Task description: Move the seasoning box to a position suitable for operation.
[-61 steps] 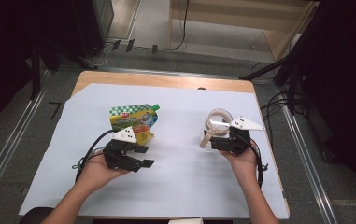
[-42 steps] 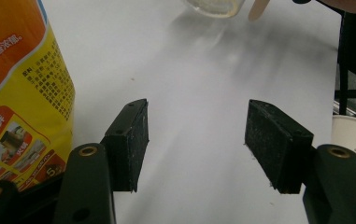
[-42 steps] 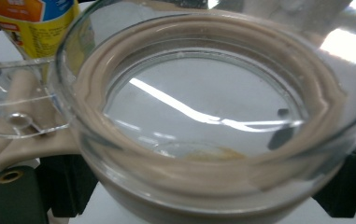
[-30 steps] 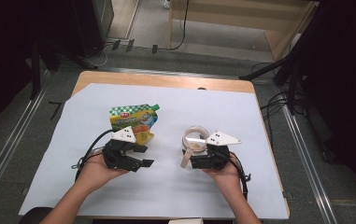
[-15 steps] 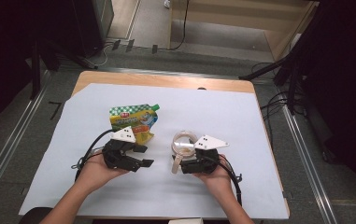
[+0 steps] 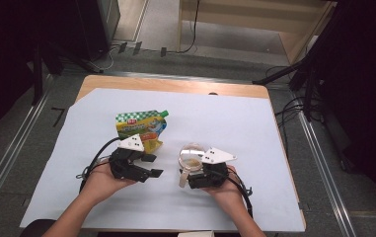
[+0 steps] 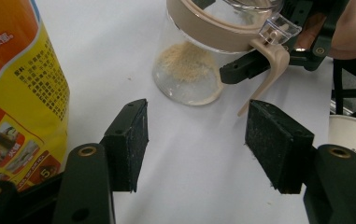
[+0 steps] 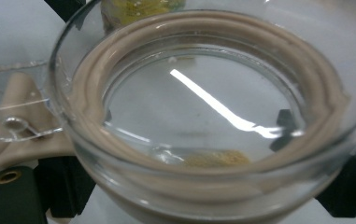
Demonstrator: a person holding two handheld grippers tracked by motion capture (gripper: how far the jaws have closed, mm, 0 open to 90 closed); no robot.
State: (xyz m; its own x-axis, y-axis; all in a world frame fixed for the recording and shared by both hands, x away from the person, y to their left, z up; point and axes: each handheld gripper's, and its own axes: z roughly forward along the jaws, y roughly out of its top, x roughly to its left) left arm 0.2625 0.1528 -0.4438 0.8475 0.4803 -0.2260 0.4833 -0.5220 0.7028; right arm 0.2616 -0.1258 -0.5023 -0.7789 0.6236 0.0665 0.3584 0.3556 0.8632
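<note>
From above the near edge we look forward and down on the whole table (image 6: 254,118). Our left gripper view sits low, facing the glass jar (image 7: 199,60) from nearby (the high view shares it (image 6: 191,157)); the right gripper view presses against its rim (image 8: 203,116).

a wooden table (image 6: 175,84) carries a white sheet (image 6: 235,118) bearing a pouch (image 6: 138,126).

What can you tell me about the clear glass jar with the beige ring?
The clear glass jar with the beige ring is round, with a beige clasp lever hanging at its side and a clear lid piece at the rim. A little tan powder lies at its bottom. It stands on the white table cover, and the right gripper clamps it.
</note>
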